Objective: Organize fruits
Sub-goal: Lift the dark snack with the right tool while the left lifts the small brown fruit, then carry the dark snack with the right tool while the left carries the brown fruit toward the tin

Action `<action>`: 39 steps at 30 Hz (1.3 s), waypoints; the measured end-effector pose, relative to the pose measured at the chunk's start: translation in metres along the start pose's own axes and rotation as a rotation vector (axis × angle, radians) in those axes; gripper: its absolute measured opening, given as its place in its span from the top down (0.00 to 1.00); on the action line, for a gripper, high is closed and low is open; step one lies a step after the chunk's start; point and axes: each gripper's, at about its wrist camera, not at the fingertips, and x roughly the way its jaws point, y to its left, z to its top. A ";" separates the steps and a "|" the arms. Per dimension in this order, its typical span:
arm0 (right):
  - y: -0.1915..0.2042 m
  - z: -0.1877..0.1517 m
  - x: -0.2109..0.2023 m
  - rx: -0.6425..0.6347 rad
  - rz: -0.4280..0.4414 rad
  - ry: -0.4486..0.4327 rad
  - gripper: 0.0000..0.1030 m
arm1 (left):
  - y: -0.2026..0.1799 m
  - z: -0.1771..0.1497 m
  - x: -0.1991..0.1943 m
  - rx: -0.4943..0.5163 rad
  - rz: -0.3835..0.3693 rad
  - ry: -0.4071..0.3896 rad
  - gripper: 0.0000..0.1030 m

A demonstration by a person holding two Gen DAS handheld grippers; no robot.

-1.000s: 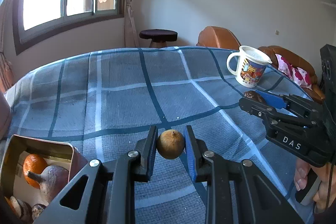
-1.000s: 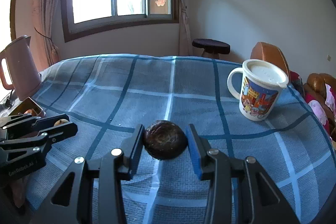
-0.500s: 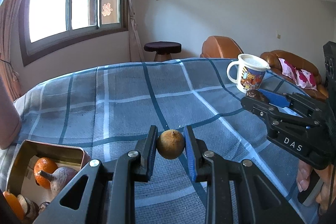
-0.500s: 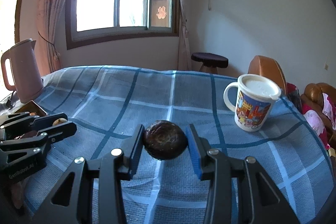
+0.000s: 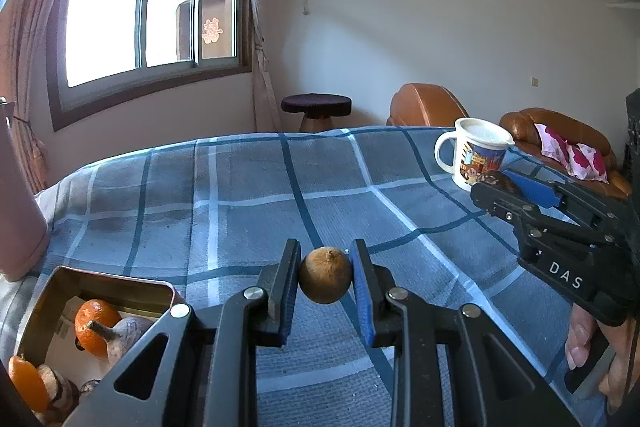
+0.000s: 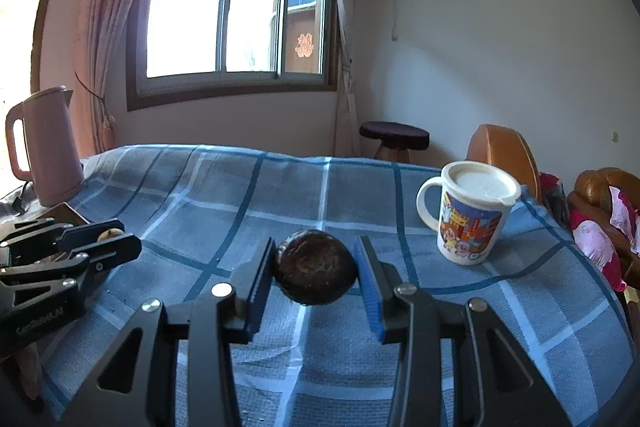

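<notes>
Both wrist views are now taking in more wall and window than a second ago, the checked cloth sitting lower in each picture, while each fruit is staying clamped as before. At far left in the left wrist view, a pink kettle [image 5: 18, 203] is standing on the blue checked tablecloth [image 5: 248, 195]; just near of it, a metal tin [image 5: 44, 301] is holding an orange [image 5: 94, 323] and other produce, partly cut off by the frame edge. Right of the tin, the left gripper [image 5: 325, 281] is holding a small tan round fruit [image 5: 325, 281] between its narrow-set jaws, clear of the cloth. Farther right, a cartoon-printed mug [image 5: 474, 153] with a white lid is standing upright near the cloth's right edge. Nearer than the mug, the right gripper [image 5: 498, 185] — held by a hand [image 5: 600, 359] at the lower right — is gripping a dark brown fruit [image 5: 494, 179]. In the right wrist view, that dark fruit [image 6: 315, 269] is sitting pressed between both pads, above the cloth — well left of the mug [image 6: 470, 213].
</notes>
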 end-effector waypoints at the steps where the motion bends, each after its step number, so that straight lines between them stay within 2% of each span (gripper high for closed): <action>1: 0.000 0.000 -0.001 0.001 0.000 -0.004 0.58 | 0.000 0.000 -0.001 -0.001 0.002 -0.004 0.74; 23: 0.008 -0.003 -0.020 -0.011 -0.016 -0.081 0.58 | -0.006 -0.004 -0.022 0.029 0.043 -0.090 0.74; 39: 0.011 -0.006 -0.033 -0.008 -0.009 -0.098 0.58 | -0.005 -0.007 -0.030 0.011 0.040 -0.093 0.74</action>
